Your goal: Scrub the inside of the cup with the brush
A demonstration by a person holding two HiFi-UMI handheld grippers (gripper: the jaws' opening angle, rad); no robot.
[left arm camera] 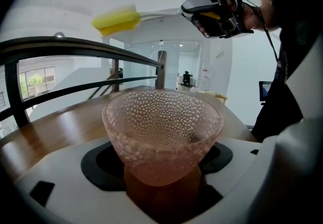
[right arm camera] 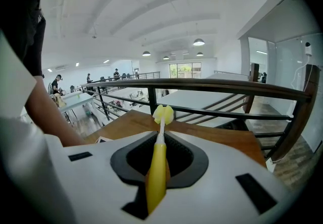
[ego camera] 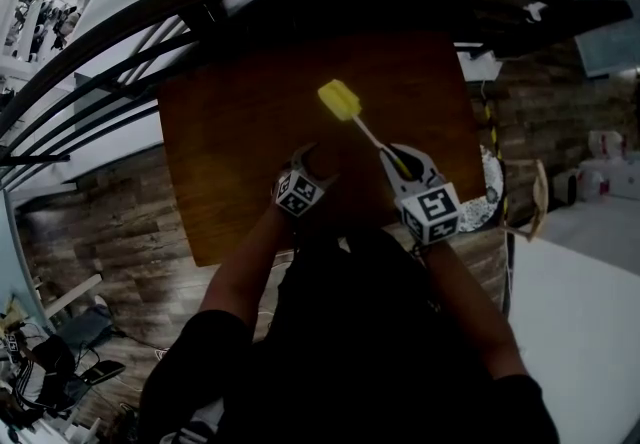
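Left gripper [ego camera: 304, 168]: my jaws clamp a pink dimpled cup [left arm camera: 162, 127], unseen in head view.
Right gripper [ego camera: 400, 164]: jaws clamp a yellow sponge-headed brush [right arm camera: 157, 167].

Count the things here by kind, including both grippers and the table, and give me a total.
Cups: 1, the pink dimpled cup, held by the left gripper
Brushes: 1, the yellow brush, held by the right gripper
Grippers: 2
Tables: 1, the wooden table
Total: 5

place: open-plan office mezzanine | evidence: railing [right arm camera: 212, 86], desks below [right arm camera: 75, 99], ceiling lamps [right arm camera: 199, 42], glass partitions [right arm camera: 290, 64]
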